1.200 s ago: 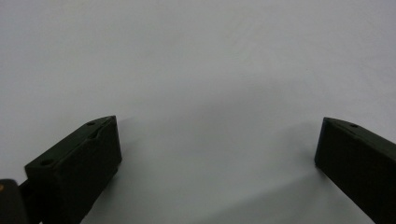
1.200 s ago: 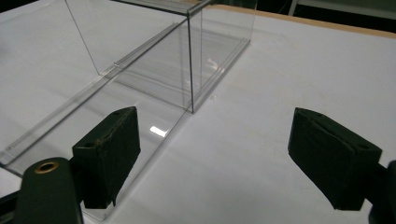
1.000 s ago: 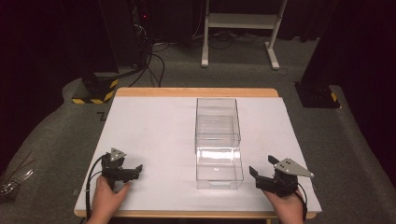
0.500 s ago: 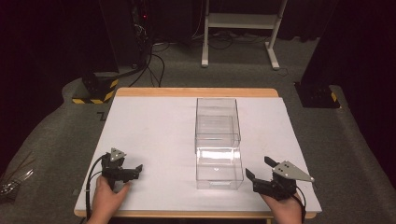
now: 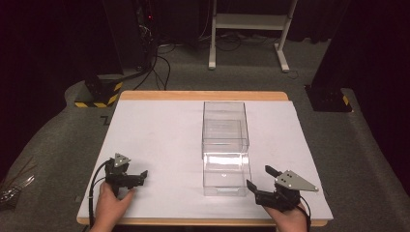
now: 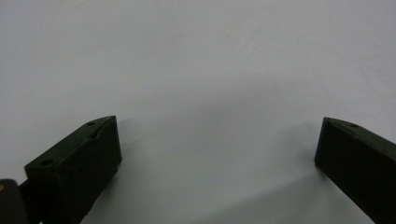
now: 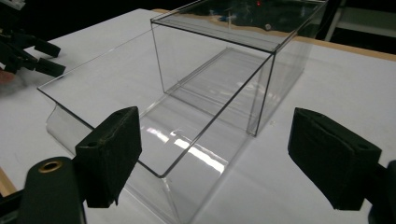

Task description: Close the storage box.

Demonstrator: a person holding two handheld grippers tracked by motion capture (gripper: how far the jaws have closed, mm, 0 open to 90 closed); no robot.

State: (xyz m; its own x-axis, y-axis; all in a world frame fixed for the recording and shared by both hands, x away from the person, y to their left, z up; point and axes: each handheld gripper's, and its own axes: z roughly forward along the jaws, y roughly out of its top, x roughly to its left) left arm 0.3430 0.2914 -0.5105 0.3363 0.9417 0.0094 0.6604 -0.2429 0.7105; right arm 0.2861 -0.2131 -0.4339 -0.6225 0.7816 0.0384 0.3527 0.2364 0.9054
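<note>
Right gripper (image 5: 258, 180) jaws spread wide, empty, just beside near end of clear drawer box (image 5: 225, 145) at table (image 5: 159, 125) centre-right. Left gripper (image 5: 136, 176) also wide, over bare white surface. I judged step as approach (nothing gripped yet); next move needs jaws on protruding drawer. Box transparent, glossy, drawer partly out.

The left gripper (image 5: 140, 176) sits low near the front left, held in one hand (image 5: 112, 205), its jaws wide apart. The right gripper (image 5: 258, 178) sits at the front right, jaws wide apart too.
</note>
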